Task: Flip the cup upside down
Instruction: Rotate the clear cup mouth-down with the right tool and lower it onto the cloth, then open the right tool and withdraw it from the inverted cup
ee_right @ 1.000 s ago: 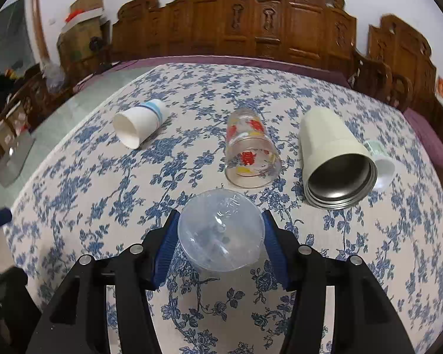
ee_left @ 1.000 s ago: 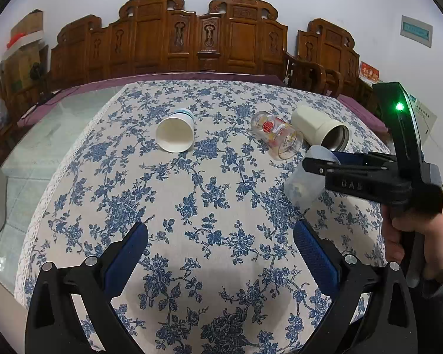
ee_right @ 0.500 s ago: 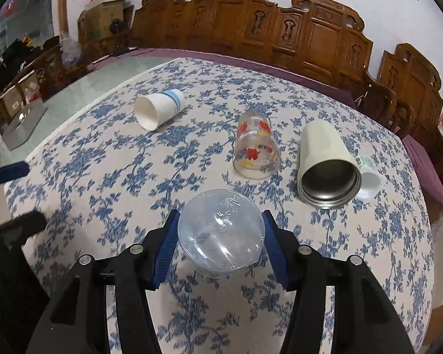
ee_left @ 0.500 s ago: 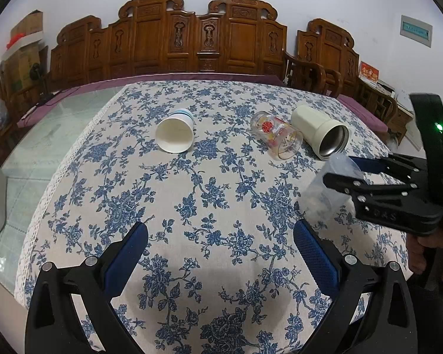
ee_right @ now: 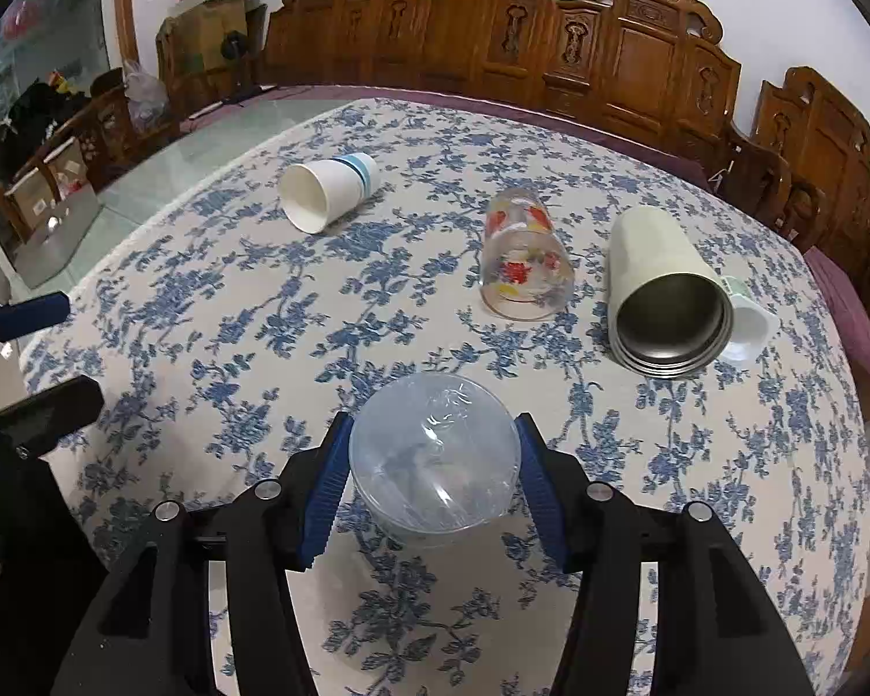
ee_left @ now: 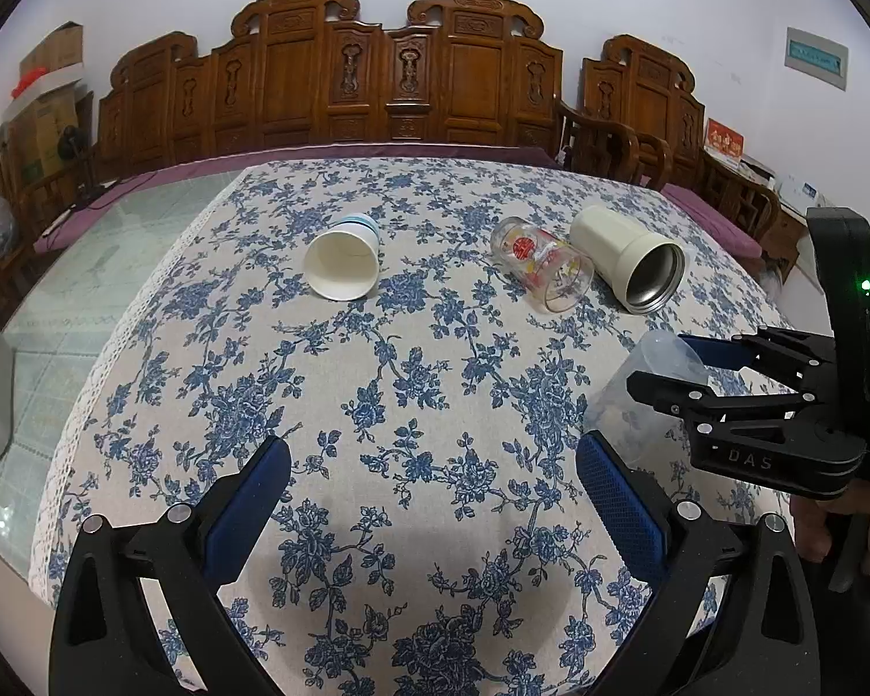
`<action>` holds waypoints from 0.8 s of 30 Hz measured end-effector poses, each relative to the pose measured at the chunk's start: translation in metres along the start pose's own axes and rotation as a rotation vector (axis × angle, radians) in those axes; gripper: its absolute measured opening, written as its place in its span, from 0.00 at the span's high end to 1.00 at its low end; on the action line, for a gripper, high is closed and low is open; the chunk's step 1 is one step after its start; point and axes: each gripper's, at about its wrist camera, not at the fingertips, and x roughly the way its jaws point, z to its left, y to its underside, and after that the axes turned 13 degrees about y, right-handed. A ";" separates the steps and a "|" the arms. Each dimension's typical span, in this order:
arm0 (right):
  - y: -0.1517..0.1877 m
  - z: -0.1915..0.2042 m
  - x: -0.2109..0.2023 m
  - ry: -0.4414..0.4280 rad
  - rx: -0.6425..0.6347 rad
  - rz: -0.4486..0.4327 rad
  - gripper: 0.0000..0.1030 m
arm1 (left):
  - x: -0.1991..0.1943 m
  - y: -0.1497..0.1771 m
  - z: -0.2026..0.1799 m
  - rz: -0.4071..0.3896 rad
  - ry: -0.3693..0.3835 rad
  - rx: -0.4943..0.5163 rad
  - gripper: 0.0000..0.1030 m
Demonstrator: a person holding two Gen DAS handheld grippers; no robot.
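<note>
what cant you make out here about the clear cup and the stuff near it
- Clear cup: whether its end rests on the tablecloth; its own body hides that in the right wrist view.
- Small white lid-like piece: mostly hidden behind the steel tumbler.
- Right tool: far pad hidden behind the cup.

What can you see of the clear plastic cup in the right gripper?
The clear plastic cup is thin, see-through and faintly bluish, with a crinkled round base facing the right wrist camera. The right gripper is shut on it, blue pads pressing both sides. From the left wrist view it hangs tilted, wider end lowest, just above the floral tablecloth; whether it touches is unclear. It looks empty.
</note>
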 end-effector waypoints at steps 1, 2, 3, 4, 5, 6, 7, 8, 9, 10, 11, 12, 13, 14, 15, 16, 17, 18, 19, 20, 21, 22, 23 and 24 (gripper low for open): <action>0.000 0.000 0.000 0.001 0.002 0.001 0.42 | 0.000 0.000 0.000 0.000 0.000 -0.001 0.08; 0.000 0.000 -0.001 0.002 0.006 -0.002 0.38 | 0.000 0.000 0.000 -0.001 0.000 -0.001 0.08; 0.001 0.000 -0.003 -0.004 0.011 -0.010 0.33 | 0.000 0.000 0.000 -0.001 0.000 -0.001 0.08; 0.001 -0.001 -0.004 -0.010 0.015 -0.016 0.32 | 0.000 0.000 0.000 -0.001 0.000 -0.001 0.08; 0.001 -0.002 -0.006 -0.012 0.019 -0.018 0.32 | 0.000 0.000 0.000 0.000 -0.001 -0.002 0.08; 0.002 -0.002 -0.007 -0.013 0.023 -0.019 0.32 | 0.000 0.000 0.000 -0.002 -0.002 -0.001 0.08; 0.003 -0.004 -0.010 -0.015 0.035 -0.022 0.32 | -0.001 0.000 -0.001 -0.004 -0.003 0.000 0.08; 0.004 -0.005 -0.012 -0.018 0.043 -0.024 0.32 | -0.001 0.000 -0.001 -0.005 -0.006 0.002 0.08; 0.006 -0.006 -0.016 -0.022 0.053 -0.028 0.32 | -0.002 0.000 -0.002 -0.006 -0.008 0.003 0.08; 0.007 -0.006 -0.018 -0.023 0.058 -0.032 0.32 | -0.002 0.001 -0.003 -0.007 -0.011 0.005 0.08; 0.009 -0.007 -0.022 -0.022 0.064 -0.037 0.32 | -0.003 0.002 -0.005 -0.008 -0.014 0.007 0.08; 0.011 -0.008 -0.025 -0.023 0.070 -0.042 0.32 | -0.004 0.002 -0.007 -0.008 -0.015 0.007 0.08; 0.014 -0.011 -0.031 -0.025 0.084 -0.050 0.32 | -0.004 0.002 -0.009 -0.008 -0.016 0.007 0.08; 0.016 -0.013 -0.035 -0.025 0.095 -0.054 0.31 | -0.006 0.002 -0.011 -0.008 -0.018 0.007 0.08; 0.018 -0.015 -0.039 -0.025 0.105 -0.058 0.30 | -0.009 0.002 -0.014 -0.012 -0.022 0.009 0.08; 0.021 -0.018 -0.045 -0.024 0.119 -0.066 0.30 | -0.011 0.002 -0.016 -0.017 -0.024 0.012 0.08; 0.024 -0.021 -0.051 -0.021 0.135 -0.073 0.29 | -0.014 0.003 -0.019 -0.021 -0.025 0.013 0.08; 0.027 -0.025 -0.058 -0.020 0.151 -0.082 0.28 | -0.018 0.003 -0.022 -0.026 -0.027 0.013 0.08; 0.029 -0.029 -0.063 -0.019 0.166 -0.087 0.27 | -0.022 0.003 -0.025 -0.030 -0.026 0.011 0.08; 0.033 -0.032 -0.070 -0.013 0.183 -0.093 0.25 | -0.027 0.004 -0.029 -0.036 -0.015 0.008 0.08; 0.036 -0.036 -0.080 -0.007 0.203 -0.103 0.23 | -0.031 0.006 -0.032 -0.041 -0.007 0.008 0.08; 0.040 -0.040 -0.088 -0.004 0.220 -0.116 0.22 | -0.036 0.008 -0.036 -0.047 -0.007 0.007 0.08; 0.043 -0.043 -0.096 -0.002 0.234 -0.129 0.18 | -0.039 0.010 -0.039 -0.052 -0.009 0.007 0.08; 0.047 -0.047 -0.106 0.007 0.249 -0.143 0.16 | -0.044 0.013 -0.043 -0.059 -0.010 0.005 0.08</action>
